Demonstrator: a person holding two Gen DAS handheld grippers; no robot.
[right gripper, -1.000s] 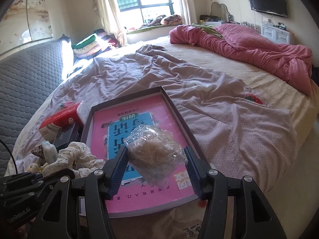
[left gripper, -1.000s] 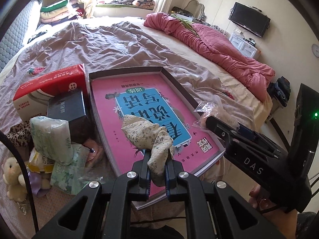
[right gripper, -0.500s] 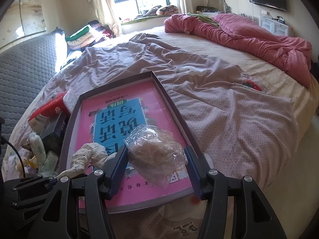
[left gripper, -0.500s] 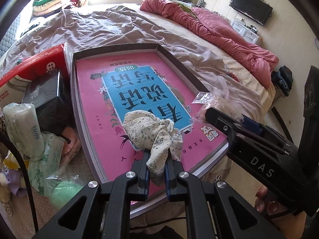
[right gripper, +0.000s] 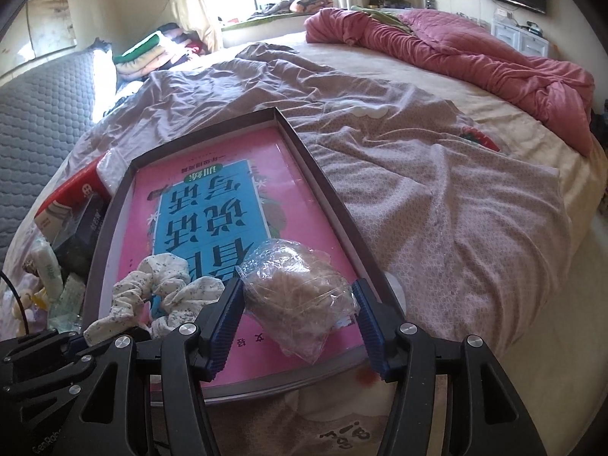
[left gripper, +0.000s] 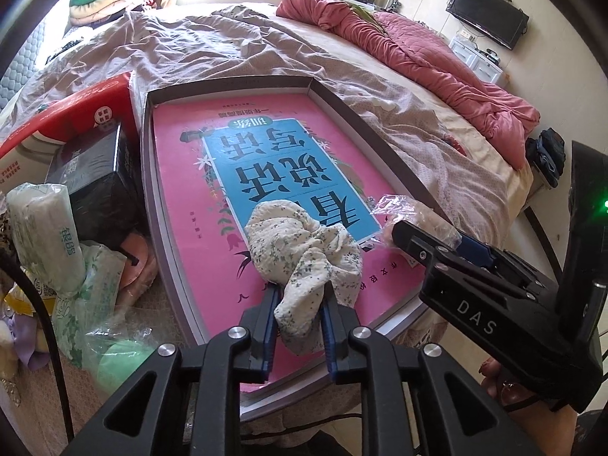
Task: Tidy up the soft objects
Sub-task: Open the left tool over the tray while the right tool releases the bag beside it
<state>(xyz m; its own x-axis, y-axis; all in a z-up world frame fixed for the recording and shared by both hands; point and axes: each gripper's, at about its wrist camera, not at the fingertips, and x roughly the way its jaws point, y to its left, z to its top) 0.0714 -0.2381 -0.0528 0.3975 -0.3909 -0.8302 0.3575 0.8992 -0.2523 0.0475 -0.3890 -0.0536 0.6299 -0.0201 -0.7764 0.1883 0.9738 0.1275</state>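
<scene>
A shallow grey box point(left gripper: 228, 83) with a pink and blue printed bottom lies on the bed. A crumpled floral cloth point(left gripper: 304, 250) rests on the pink surface near its front edge. My left gripper point(left gripper: 300, 296) has the cloth's tail between its blue pads; the jaws are opening and the cloth still fills the gap. Just to the right, a clear plastic bag of beige fluff point(right gripper: 292, 266) sits on the box bottom between the pads of my right gripper point(right gripper: 298, 285). Those jaws are easing open, and both pads still touch the bag.
Left of the box are a red tissue box point(left gripper: 76, 114), a black box point(left gripper: 91, 174) and packs of tissues point(left gripper: 45, 220). A rumpled mauve sheet point(right gripper: 437, 190) covers the bed, with a pink quilt point(right gripper: 475, 49) at the far right. The bed's edge runs right below the box.
Both grippers have sunk toward the box, so cloth and bag now rest on its pink bottom. The left jaws have spread a little around the cloth.
</scene>
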